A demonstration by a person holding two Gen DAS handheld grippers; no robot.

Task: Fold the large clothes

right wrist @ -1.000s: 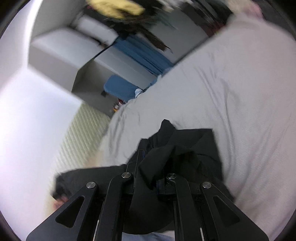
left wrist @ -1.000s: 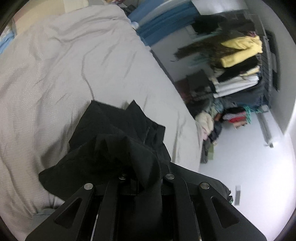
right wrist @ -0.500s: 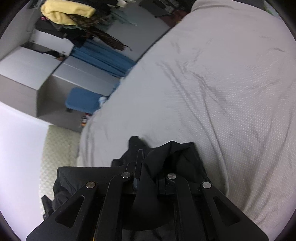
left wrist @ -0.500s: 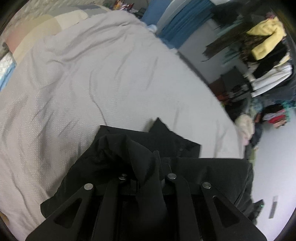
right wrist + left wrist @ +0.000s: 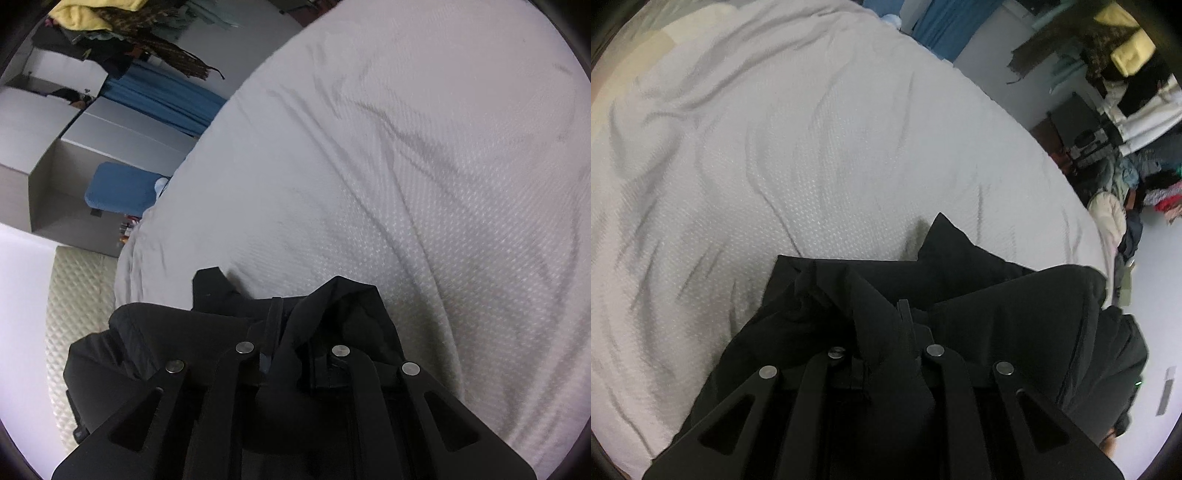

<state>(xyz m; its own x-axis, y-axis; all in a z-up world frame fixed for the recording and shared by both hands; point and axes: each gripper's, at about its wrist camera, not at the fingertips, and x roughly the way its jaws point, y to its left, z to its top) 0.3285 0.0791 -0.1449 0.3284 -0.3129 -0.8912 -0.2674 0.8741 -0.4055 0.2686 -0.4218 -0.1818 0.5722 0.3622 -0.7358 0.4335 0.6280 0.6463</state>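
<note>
A black garment (image 5: 979, 280) hangs bunched from both grippers just above a bed covered in a light grey textured sheet (image 5: 812, 147). My left gripper (image 5: 886, 325) is shut on a fold of the black garment; cloth hides its fingertips. My right gripper (image 5: 291, 328) is shut on another fold of the black garment (image 5: 177, 332), which also drapes to its left. The sheet (image 5: 406, 166) fills most of the right wrist view.
A rack heaped with clothes (image 5: 1126, 92) stands beyond the bed's far right edge, with more clothes on the floor (image 5: 1115, 218). Blue curtains (image 5: 162, 99), grey cabinets (image 5: 55, 140) and a blue cushion (image 5: 118, 188) lie past the bed. A quilted headboard (image 5: 77, 288) is at left.
Both grippers have swung with the garment from the bed's edge to over the bed. The sheet now fills more of both views and the garment sits lower, nearer the sheet.
</note>
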